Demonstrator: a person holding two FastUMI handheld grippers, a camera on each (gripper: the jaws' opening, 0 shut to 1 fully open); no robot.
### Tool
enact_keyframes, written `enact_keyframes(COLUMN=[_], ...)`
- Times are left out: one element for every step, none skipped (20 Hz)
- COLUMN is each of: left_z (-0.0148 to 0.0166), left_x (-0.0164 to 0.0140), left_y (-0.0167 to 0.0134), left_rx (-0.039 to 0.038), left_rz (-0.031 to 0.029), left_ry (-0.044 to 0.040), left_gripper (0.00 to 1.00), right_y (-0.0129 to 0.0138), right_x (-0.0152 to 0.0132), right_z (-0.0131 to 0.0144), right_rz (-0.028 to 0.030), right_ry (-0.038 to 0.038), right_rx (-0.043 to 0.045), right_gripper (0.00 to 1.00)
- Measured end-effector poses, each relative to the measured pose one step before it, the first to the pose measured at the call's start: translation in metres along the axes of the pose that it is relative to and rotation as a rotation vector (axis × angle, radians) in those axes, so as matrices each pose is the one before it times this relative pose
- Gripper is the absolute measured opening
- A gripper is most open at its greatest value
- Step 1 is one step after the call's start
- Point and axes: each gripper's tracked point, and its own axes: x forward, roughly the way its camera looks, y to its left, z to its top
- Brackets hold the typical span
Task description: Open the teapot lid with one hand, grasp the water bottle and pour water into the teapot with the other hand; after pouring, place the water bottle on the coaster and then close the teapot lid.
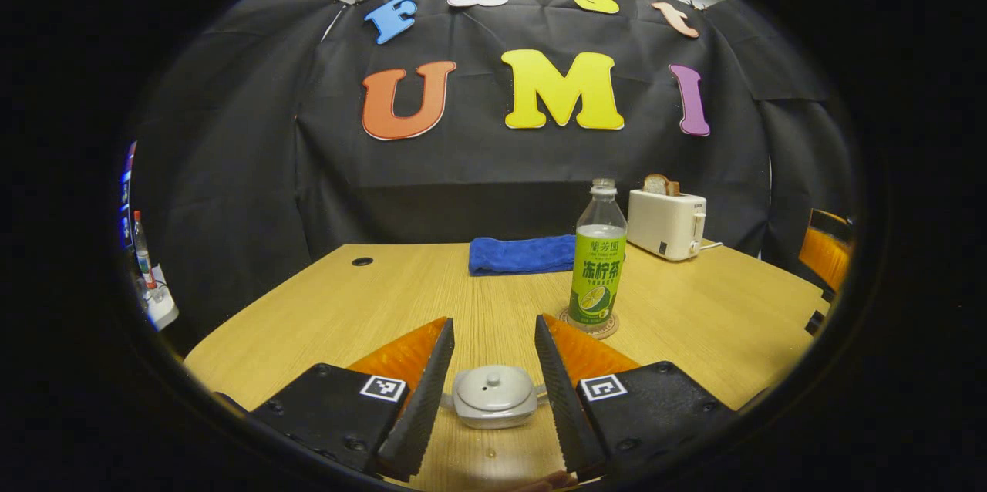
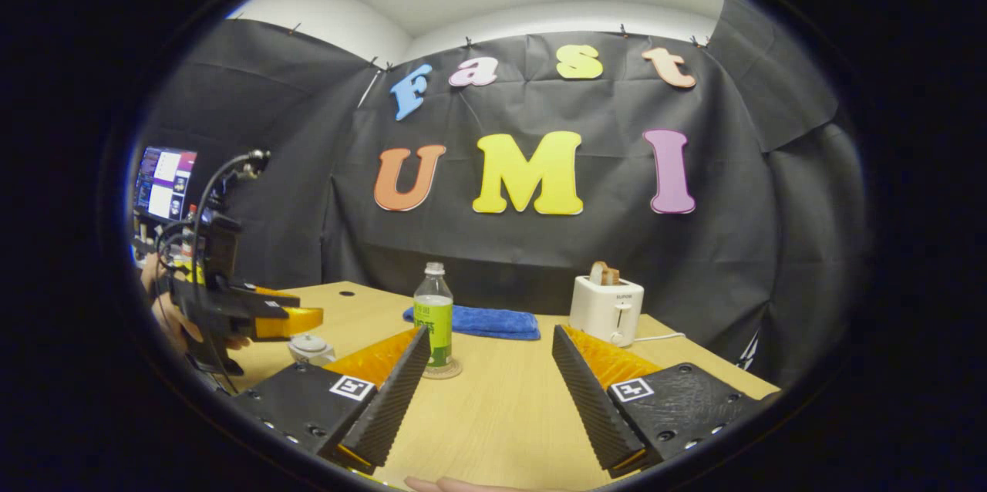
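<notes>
A small grey teapot (image 1: 493, 398) with its lid on sits on the wooden table, between the fingers of my left gripper (image 1: 493, 338), which is open and not touching it. A clear water bottle (image 1: 597, 261) with a green label stands upright on a round coaster (image 1: 590, 325), beyond the teapot to the right. In the right gripper view, my right gripper (image 2: 490, 349) is open above the table, with the bottle (image 2: 434, 315) and coaster (image 2: 442, 371) ahead left of it. The left gripper (image 2: 289, 320), held by a hand, hovers over the teapot (image 2: 311, 348) at far left.
A folded blue towel (image 1: 523, 254) lies at the table's back. A white toaster (image 1: 666, 224) with bread in it stands at the back right, its cord trailing. An orange chair (image 1: 825, 253) is past the right edge. A monitor (image 2: 163, 182) glows at far left.
</notes>
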Motion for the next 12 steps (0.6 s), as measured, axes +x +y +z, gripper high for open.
enact_keyframes(left_z=[0.00914, 0.01245, 0.01052, 0.00976, 0.00843, 0.00796, 0.00775, 0.00637, 0.00394, 0.00262, 0.00424, 0.00169], left_x=[-0.00849, -0.01068, -0.00941, -0.00946, -0.00960, -0.00930, -0.00816, -0.00685, -0.00642, -0.00477, -0.00464, -0.00367], left_y=[0.00036, -0.00154, -0.00281, -0.00556, -0.00450, -0.00196, 0.00027, 0.00362, 0.00178, -0.00157, -0.00103, -0.00173], left_rx=[0.00415, 0.00023, -0.00268, 0.00167, 0.00825, 0.01370, 0.01086, 0.00310, -0.01032, -0.01521, -0.01195, -0.00420], left_rz=[0.00956, 0.00484, -0.00274, -0.01108, -0.00890, -0.00298, 0.00896, 0.01625, 0.01182, 0.00604, 0.00403, 0.00175], left_ry=[-0.01467, -0.01898, -0.01345, -0.01620, -0.01134, -0.01329, -0.01283, -0.00975, -0.00139, 0.00189, -0.00534, 0.00098], left_gripper=[0.67, 0.67, 0.67, 0.68, 0.74, 0.82, 0.88, 0.90, 0.96, 0.99, 0.99, 0.99], right_y=[-0.00063, -0.00042, -0.00175, -0.00127, -0.00212, -0.00455, -0.00296, -0.00397, -0.00505, -0.00221, -0.00044, -0.00275], right_x=[-0.00079, -0.00118, -0.00201, -0.00229, -0.00247, -0.00364, -0.00338, -0.00525, -0.00476, -0.00449, -0.00381, -0.00435], right_z=[0.00229, 0.00100, 0.00147, 0.00315, 0.00357, 0.00398, 0.00598, 0.00572, 0.00517, 0.00630, 0.00631, 0.00301], right_rz=[-0.00472, -0.00567, -0.00822, -0.00993, -0.01250, -0.01891, -0.01395, -0.01863, -0.02294, -0.00775, 0.00079, -0.00260], right_ry=[-0.00108, 0.00364, 0.00541, 0.00610, 0.00203, 0.00376, -0.00219, -0.00213, 0.00104, -0.00791, -0.00672, -0.00122], right_rx=[-0.00057, -0.00224, 0.00297, 0.00441, 0.00017, -0.00644, -0.00534, -0.00267, -0.00035, 0.00400, 0.00562, -0.00069], right_gripper=[0.95, 0.96, 0.96, 0.97, 0.96, 0.95, 0.95, 0.95, 0.95, 0.95, 0.95, 0.95])
